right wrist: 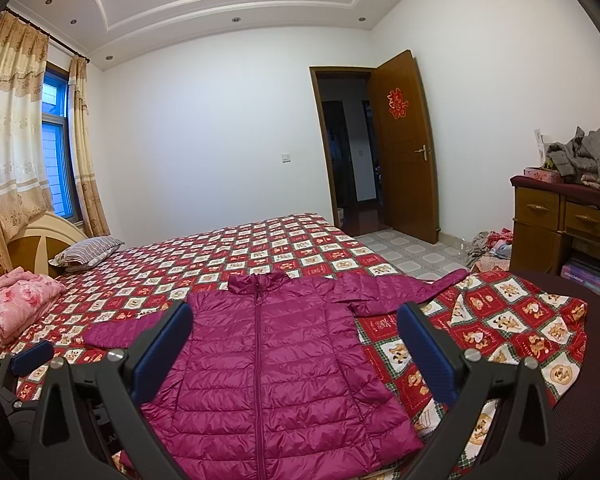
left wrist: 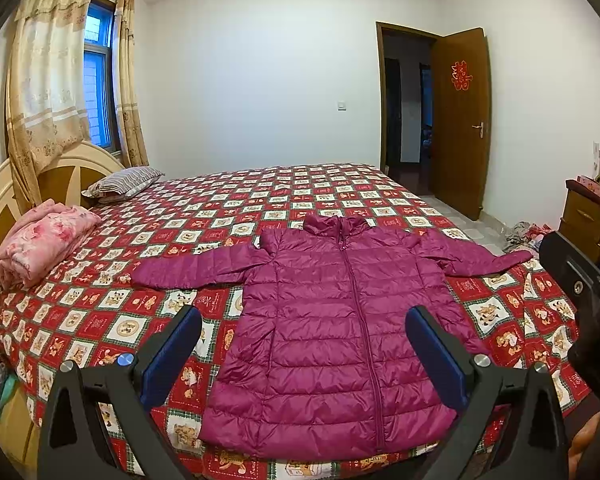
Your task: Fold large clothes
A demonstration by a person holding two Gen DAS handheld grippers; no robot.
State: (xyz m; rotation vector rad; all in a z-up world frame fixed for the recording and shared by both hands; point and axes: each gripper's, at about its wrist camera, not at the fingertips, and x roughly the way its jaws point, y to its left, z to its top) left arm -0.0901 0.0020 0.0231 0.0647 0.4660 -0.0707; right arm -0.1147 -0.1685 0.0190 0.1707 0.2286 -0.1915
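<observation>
1 magenta quilted puffer jacket [left wrist: 332, 320] lay flat, zipped, front up, both sleeves spread, on the red patchwork-print bedspread [left wrist: 228, 204]. Left gripper [left wrist: 302, 354] and right gripper [right wrist: 294, 350]: 2 blue-padded fingers each, spread wide, holding nothing, above the hem. 1 striped pillow [left wrist: 126, 182] and 1 pink folded quilt [left wrist: 40, 240] near headboard.

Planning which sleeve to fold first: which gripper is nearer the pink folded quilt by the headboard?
Left. The left gripper hovers over the magenta puffer jacket's hem, on the pink folded quilt's side; the right gripper sits farther toward the wooden dresser.
</observation>
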